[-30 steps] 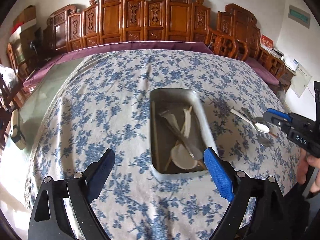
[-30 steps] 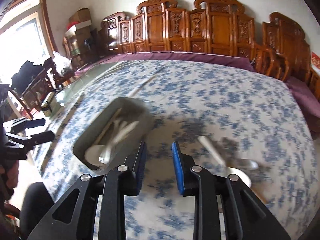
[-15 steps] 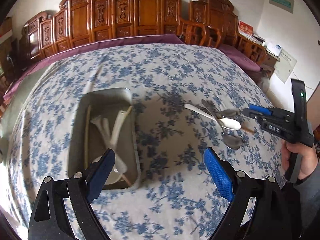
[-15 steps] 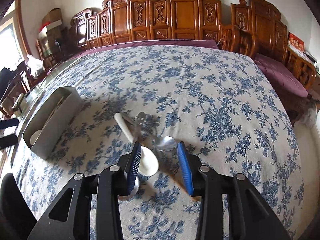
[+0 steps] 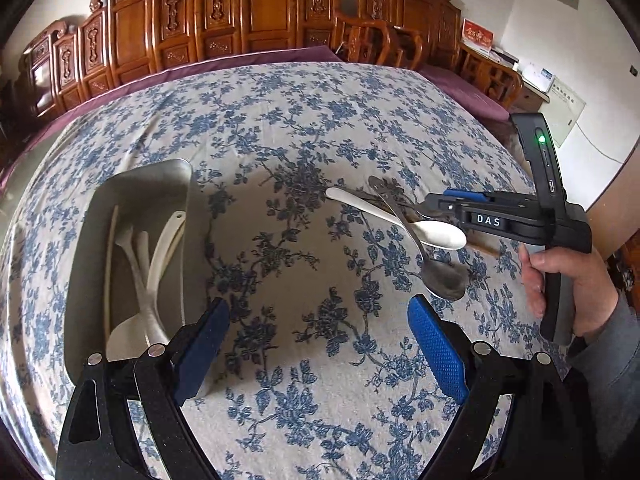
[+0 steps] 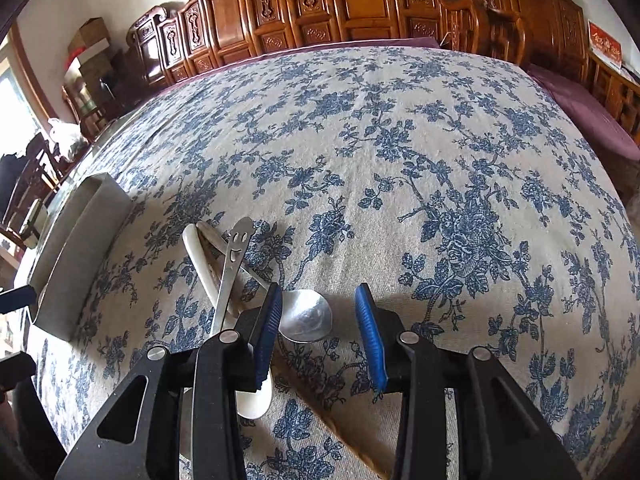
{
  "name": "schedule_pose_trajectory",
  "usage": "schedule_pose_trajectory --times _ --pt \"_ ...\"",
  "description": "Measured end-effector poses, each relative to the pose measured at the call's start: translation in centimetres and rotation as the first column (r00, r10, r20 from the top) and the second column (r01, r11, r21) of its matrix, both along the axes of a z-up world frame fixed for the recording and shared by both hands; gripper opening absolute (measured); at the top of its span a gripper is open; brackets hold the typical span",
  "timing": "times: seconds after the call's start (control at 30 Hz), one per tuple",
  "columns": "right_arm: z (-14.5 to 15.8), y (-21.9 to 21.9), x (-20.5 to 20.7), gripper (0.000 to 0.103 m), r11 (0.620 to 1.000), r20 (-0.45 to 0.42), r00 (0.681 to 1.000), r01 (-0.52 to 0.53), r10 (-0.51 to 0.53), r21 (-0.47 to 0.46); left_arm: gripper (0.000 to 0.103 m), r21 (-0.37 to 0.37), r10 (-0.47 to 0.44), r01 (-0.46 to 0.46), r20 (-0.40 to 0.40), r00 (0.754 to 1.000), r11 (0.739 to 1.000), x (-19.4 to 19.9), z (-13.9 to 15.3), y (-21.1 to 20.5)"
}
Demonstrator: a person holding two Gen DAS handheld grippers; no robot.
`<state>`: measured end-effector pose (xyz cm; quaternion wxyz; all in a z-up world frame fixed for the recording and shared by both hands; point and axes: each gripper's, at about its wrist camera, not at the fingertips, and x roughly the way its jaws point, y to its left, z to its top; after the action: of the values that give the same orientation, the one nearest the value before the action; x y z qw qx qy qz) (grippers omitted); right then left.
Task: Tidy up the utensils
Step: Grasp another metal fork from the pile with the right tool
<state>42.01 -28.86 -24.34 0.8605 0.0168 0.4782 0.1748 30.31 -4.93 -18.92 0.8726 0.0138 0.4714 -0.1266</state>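
Observation:
A grey metal tray (image 5: 176, 172) lies on the floral tablecloth at left and holds several white utensils (image 5: 160, 248); the tray also shows in the right wrist view (image 6: 80, 236). To its right lies a pile of loose utensils: a white spoon (image 5: 436, 234), a metal spoon (image 5: 444, 278) and others. My right gripper (image 6: 316, 320) is open and low over this pile, with a metal spoon bowl (image 6: 306, 316) between its fingers and the smiley-handled spoon (image 6: 232, 260) and white spoon (image 6: 200, 260) just left. My left gripper (image 5: 318, 344) is open and empty, above the cloth between tray and pile.
The floral tablecloth (image 6: 400, 140) covers a large round table. Carved wooden chairs (image 5: 256, 12) line the far wall. A thin wooden stick (image 6: 340, 432) lies on the cloth under the right gripper. The person's hand (image 5: 568, 280) holds the right gripper handle.
The right gripper has moved right from the tray, dropped low over the loose utensils and opened wider. The left view has swung right, so the tray now sits at its left.

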Motion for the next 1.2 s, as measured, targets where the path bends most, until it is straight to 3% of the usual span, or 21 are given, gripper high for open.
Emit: schedule_pose_trajectory --times 0.17,0.27,0.63,0.87,1.2 --pt "-0.2 0.4 -0.3 0.04 1.0 -0.005 1.0 -0.011 0.011 -0.009 0.087 0.001 -0.015 0.015 -0.009 1.0 1.0 0.0 -0.4 -1.0" --pt "-0.2 0.2 -0.4 0.028 1.0 -0.007 1.0 -0.001 0.001 -0.017 0.087 0.005 -0.021 0.021 -0.009 1.0 1.0 -0.1 -0.4 -1.4" --pt "0.2 -0.6 -0.9 0.008 1.0 -0.021 1.0 0.013 -0.012 0.009 0.087 0.035 -0.029 0.029 -0.015 0.999 0.999 -0.7 -0.4 -2.9" --pt "1.7 -3.2 -1.4 0.002 0.996 0.018 0.997 0.074 -0.075 0.04 0.087 0.039 -0.036 0.037 -0.038 0.999 0.999 0.0 -1.0 -4.9" --pt "1.9 -6.8 -1.4 0.002 0.986 0.051 0.985 0.165 -0.165 0.001 0.087 0.048 -0.061 0.065 -0.083 0.995 0.997 1.7 -3.5 -9.4"
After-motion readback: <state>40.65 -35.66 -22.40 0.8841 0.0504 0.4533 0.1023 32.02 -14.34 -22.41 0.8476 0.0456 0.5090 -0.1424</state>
